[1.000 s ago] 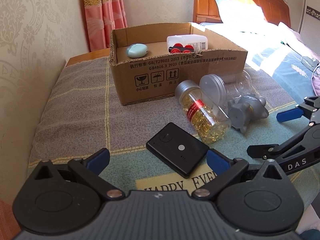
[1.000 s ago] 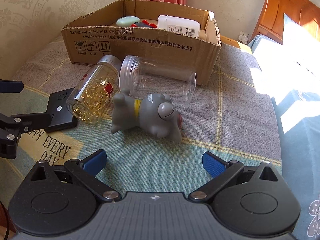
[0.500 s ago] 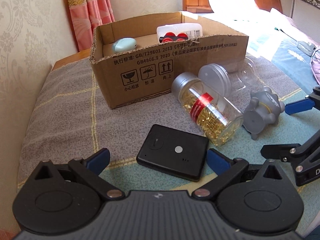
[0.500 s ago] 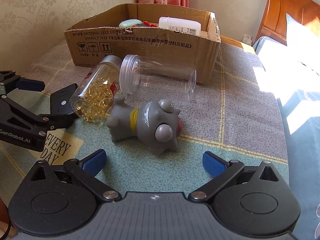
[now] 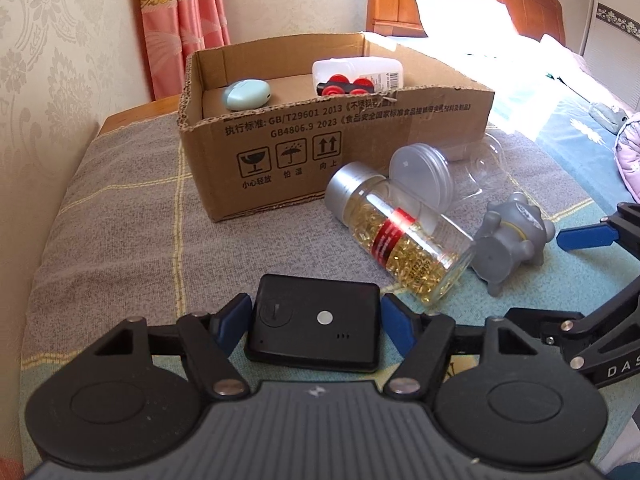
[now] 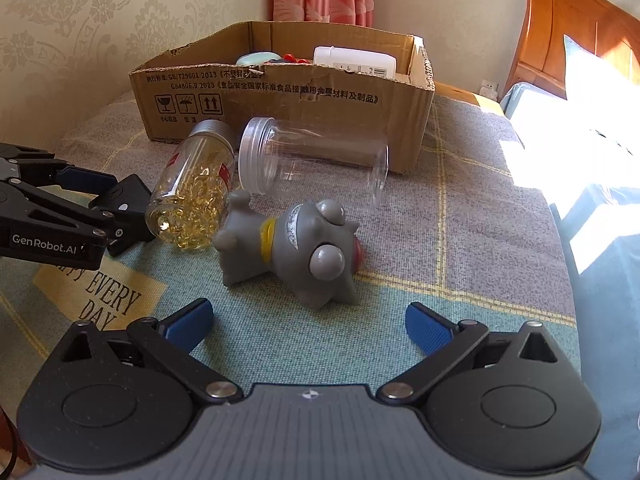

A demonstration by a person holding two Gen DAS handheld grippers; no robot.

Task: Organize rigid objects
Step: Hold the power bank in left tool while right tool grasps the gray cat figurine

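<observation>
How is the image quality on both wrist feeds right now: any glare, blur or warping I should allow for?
Left wrist: sharp, sunlight blows out the bed top right, fisheye bends the cardboard box. Right wrist: sharp too, washed-out sun patch on the right, the gray toy clearly lit.

Both cams sit low on their grippers, angled down over the blanket [image 5: 120,216] toward the cardboard box [image 5: 280,148] at its far edge. The left wrist view is close in, near the blanket's left edge; the right wrist view looks from further right. Both catch the box, the capsule bottle [image 6: 192,196], the clear jar [image 6: 316,160] and the grey toy [image 5: 508,248].
</observation>
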